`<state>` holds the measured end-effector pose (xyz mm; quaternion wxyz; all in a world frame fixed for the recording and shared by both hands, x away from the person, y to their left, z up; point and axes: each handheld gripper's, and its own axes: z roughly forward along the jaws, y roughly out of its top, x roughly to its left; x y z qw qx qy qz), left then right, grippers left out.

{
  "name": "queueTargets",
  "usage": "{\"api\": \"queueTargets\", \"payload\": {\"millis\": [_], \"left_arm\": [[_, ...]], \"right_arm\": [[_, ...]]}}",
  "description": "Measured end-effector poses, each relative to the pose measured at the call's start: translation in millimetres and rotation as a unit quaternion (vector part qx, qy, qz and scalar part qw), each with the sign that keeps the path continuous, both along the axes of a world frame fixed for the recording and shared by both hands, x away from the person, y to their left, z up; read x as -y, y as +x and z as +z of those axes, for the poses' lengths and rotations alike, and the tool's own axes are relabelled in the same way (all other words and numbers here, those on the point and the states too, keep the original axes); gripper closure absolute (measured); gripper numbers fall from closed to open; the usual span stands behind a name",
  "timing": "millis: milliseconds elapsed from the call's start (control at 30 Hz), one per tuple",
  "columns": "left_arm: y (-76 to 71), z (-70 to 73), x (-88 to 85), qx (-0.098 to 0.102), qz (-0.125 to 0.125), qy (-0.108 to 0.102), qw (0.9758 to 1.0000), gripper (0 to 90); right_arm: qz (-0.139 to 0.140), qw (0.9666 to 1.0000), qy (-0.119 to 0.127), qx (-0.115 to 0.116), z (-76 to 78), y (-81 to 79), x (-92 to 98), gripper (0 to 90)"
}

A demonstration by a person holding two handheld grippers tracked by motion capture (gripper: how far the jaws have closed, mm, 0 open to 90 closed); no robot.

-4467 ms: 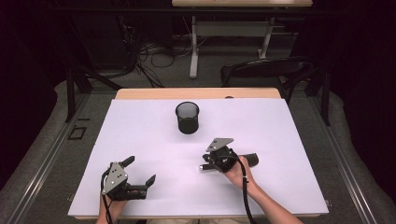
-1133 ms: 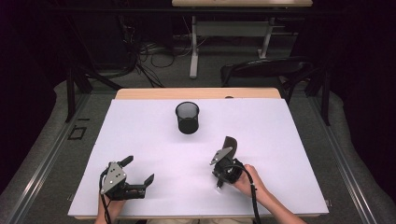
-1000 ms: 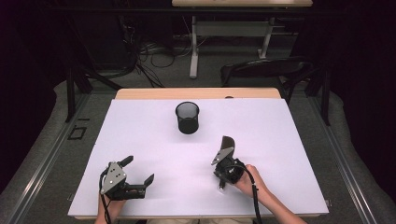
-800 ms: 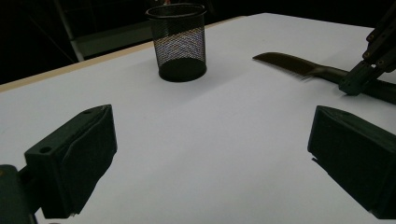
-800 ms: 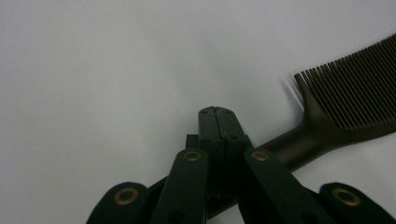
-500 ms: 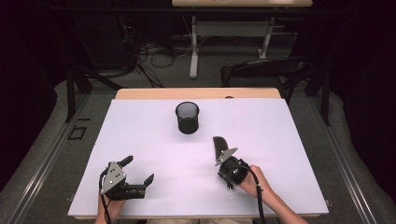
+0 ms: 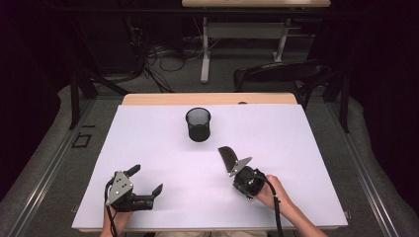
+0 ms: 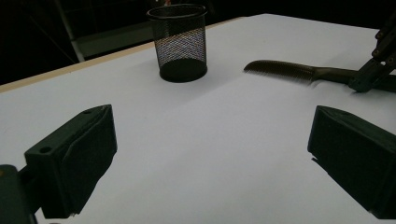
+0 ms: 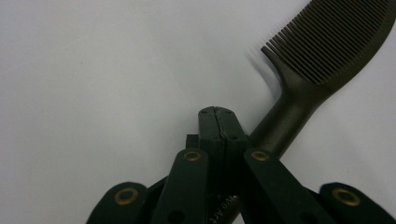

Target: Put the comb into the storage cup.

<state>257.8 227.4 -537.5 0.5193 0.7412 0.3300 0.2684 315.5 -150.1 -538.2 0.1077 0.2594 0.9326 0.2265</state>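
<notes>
A black comb (image 7: 227, 158) sticks out up and to the left from my right gripper (image 7: 234, 171), which is shut on its handle near the table's front right. In the right gripper view the jaws meet at my right gripper's tip (image 9: 218, 116), and the comb (image 9: 327, 46) runs off to the upper right with its teeth over the white table. A black mesh cup (image 7: 198, 124) stands upright in the middle of the table, beyond the comb. My left gripper (image 7: 146, 179) rests at the front left, open with nothing between its fingers. Its view shows the cup (image 8: 180, 42) and the comb (image 8: 285, 71) held level.
The white sheet (image 7: 306, 148) covers the table, with a wooden edge (image 7: 207, 98) at the far side. Beyond it are a dark chair (image 7: 281, 74), cables and desk legs on the floor. Bare white surface lies between my two grippers and around the cup.
My right gripper has turned with the comb, swinging its toothed end from pointing up-right over to up-left. The left gripper has stayed where it was.
</notes>
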Motion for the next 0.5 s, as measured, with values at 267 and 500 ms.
{"api": "queueTargets", "payload": {"millis": [267, 500], "left_arm": [[-0.2, 0.2, -0.1, 0.001, 0.0, 0.0, 1.0, 1.6], [-0.2, 0.3, -0.5, 0.001, 0.0, 0.0, 1.0, 1.6]], "right_arm": [[0.002, 1.0, -0.006, -0.001, 1.6, -1.4, 2.9, 90.0], [0.004, 0.9998, -0.017, -0.006, 2.6, -2.8, 5.6, 90.0]]}}
